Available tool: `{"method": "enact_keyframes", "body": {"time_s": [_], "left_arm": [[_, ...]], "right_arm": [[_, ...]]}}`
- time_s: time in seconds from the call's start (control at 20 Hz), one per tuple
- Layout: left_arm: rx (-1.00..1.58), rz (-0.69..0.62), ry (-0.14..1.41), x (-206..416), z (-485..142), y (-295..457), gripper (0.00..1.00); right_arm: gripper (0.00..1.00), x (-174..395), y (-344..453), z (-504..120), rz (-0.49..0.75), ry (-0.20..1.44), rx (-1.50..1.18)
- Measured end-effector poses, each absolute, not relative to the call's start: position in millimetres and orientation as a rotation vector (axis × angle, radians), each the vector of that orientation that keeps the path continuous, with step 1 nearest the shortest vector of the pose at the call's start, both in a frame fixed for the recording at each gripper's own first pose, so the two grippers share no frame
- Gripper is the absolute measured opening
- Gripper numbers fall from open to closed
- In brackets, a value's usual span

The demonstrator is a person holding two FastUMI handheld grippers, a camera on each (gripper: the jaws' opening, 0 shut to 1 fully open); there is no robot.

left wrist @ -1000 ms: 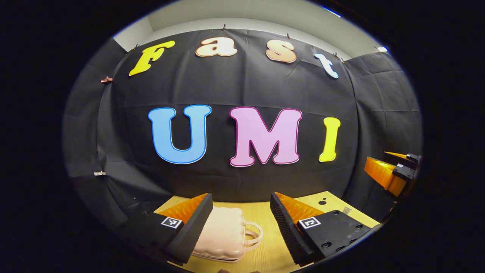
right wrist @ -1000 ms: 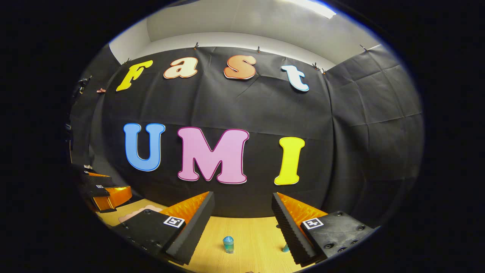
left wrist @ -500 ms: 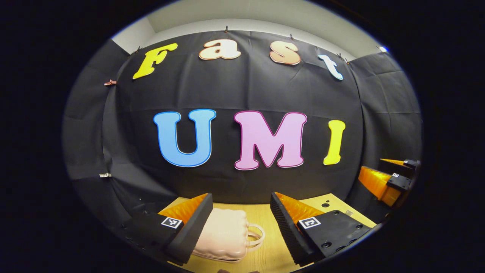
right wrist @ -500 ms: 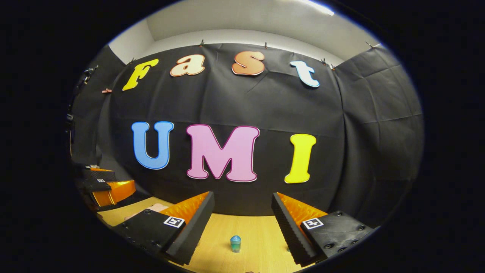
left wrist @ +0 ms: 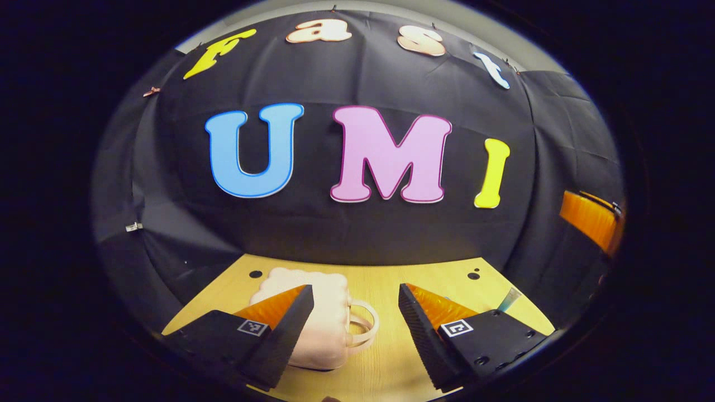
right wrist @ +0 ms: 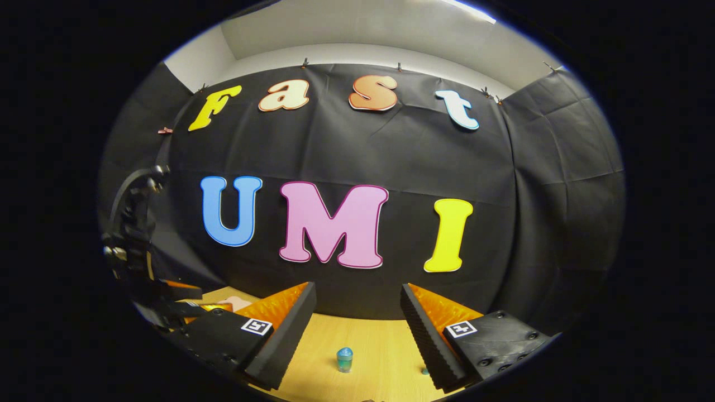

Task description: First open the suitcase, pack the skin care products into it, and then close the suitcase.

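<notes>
A small pale pink suitcase (left wrist: 315, 312) with a looped handle lies closed on the wooden table (left wrist: 391, 285), partly behind my left finger. My left gripper (left wrist: 354, 329) hovers above it, open, nothing between the fingers. My right gripper (right wrist: 357, 332) is open too, held over the table. A small teal bottle (right wrist: 344, 359) stands on the wood between and beyond its fingers. A second teal item (right wrist: 425, 371) peeks out beside the right finger. The other gripper (right wrist: 167, 301) shows at the left edge of the right gripper view, and an orange part of the right one (left wrist: 589, 220) at the right edge of the left gripper view.
The black cloth wall stands close behind the table's far edge. Two small dark holes (left wrist: 473, 275) mark the tabletop. A thin grey-teal object (left wrist: 508, 300) lies near the table's right edge. Bare wood stretches right of the suitcase.
The left gripper has tilted down and moved forward, so more table and suitcase show. The right gripper has barely shifted. Both stay open.
</notes>
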State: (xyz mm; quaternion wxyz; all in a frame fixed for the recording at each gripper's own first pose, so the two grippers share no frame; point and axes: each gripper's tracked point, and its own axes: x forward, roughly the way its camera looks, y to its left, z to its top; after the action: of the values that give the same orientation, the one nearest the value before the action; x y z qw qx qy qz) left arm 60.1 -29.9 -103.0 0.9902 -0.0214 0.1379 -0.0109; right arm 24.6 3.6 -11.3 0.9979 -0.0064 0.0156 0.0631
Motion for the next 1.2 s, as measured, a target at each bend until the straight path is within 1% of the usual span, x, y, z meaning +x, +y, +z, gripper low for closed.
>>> {"method": "enact_keyframes", "body": {"time_s": [0.15, 0.2, 0.25, 0.3, 0.35, 0.5, 0.6, 0.65, 0.7, 0.75, 0.8, 0.85, 0.9, 0.95, 1.0, 1.15, 1.2], "left_arm": [[0.011, -0.057, 0.379, 94.7, -156.8, -49.4, 0.96], [0.027, -0.069, 0.42, 106.6, -176.3, -54.8, 0.92], [0.042, -0.064, 0.469, 117.3, -198.5, -56.9, 0.95], [0.053, -0.058, 0.518, 123.6, -217.8, -58.6, 0.93], [0.058, -0.055, 0.551, 132.5, -235.8, -62.5, 0.89], [0.073, -0.036, 0.61, 157.6, -265.9, -69.2, 0.86], [0.111, -0.006, 0.651, 170.0, -284.0, -68.7, 0.82], [0.122, 0.0, 0.675, 175.2, -293.3, -68.0, 0.75], [0.125, 0.011, 0.714, 178.0, -303.9, -69.2, 0.71], [0.126, 0.025, 0.748, 179.5, -312.6, -69.6, 0.61], [0.126, 0.051, 0.772, 182.3, -321.0, -68.0, 0.56], [0.128, 0.077, 0.796, 185.4, -329.6, -62.8, 0.36], [0.121, 0.098, 0.808, 184.0, -332.1, -63.5, 0.29], [0.123, 0.098, 0.801, 186.5, -331.2, -64.2, 0.25], [0.126, 0.087, 0.789, 186.6, -325.9, -66.4, 0.23], [0.11, 0.041, 0.756, 184.1, -295.4, -74.6, 0.12], [0.083, 0.033, 0.758, 182.8, -285.8, -73.7, 0.11]], "right_arm": [[0.96, 30.8, -13.7, -32.3, 0.126, 0.058, -0.018], [0.96, 33.1, -16.9, -43.8, 0.138, 0.076, -0.026], [0.96, 35.8, -21.3, -53.7, 0.148, 0.085, -0.056], [0.96, 39.3, -27.3, -62.7, 0.155, 0.09, -0.096], [0.96, 41.6, -33.7, -70.0, 0.161, 0.094, -0.128], [0.96, 53.5, -50.4, -96.1, 0.172, 0.132, -0.133], [0.96, 60.7, -60.3, -111.2, 0.177, 0.159, -0.138], [0.96, 65.6, -66.5, -115.5, 0.173, 0.165, -0.148], [0.96, 69.3, -71.4, -119.3, 0.171, 0.171, -0.148], [0.96, 71.3, -75.9, -122.7, 0.168, 0.177, -0.138], [0.96, 73.3, -80.1, -126.2, 0.162, 0.184, -0.128], [0.96, 73.2, -84.8, -130.1, 0.153, 0.189, -0.123], [0.96, 73.8, -89.6, -134.3, 0.141, 0.198, -0.123], [0.96, 72.4, -92.2, -140.3, 0.134, 0.21, -0.122], [0.97, 71.0, -93.4, -146.3, 0.131, 0.226, -0.124], [0.96, 64.5, -87.2, -153.4, 0.137, 0.265, -0.109], [0.96, 63.2, -84.3, -149.2, 0.134, 0.26, -0.101]]}}
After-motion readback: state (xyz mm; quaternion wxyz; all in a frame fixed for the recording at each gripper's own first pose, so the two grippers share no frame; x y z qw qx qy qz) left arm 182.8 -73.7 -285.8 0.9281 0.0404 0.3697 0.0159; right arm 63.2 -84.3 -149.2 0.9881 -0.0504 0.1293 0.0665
